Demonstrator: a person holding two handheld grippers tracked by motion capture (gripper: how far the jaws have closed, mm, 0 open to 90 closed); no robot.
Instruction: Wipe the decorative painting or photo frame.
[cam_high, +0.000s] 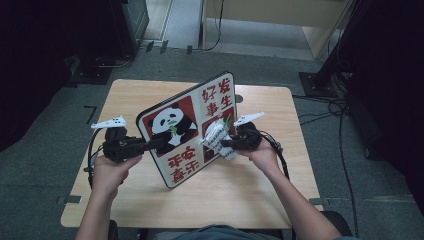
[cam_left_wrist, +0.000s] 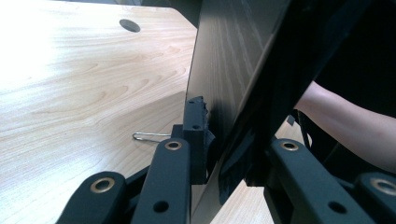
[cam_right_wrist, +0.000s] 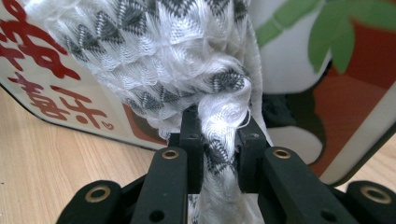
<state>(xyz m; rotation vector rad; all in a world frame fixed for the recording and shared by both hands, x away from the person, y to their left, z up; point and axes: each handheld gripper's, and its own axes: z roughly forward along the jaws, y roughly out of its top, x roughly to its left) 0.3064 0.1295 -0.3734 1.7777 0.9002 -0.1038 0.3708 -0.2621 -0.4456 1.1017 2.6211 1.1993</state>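
Note:
A square board printed with pandas and red Chinese characters stands tilted on one corner over the wooden table. My left gripper is shut on the board's left edge; in the left gripper view its jaws clamp the board's thin edge from both sides. My right gripper is shut on a white cloth with a grey pattern and holds it against the board's printed face. In the right gripper view the bunched cloth is pinched between the jaws, with the board right behind it.
A small metal paper clip lies on the table beside the left jaw. The table has a round cable hole near its far edge. Dark equipment and cables stand on the floor around the table.

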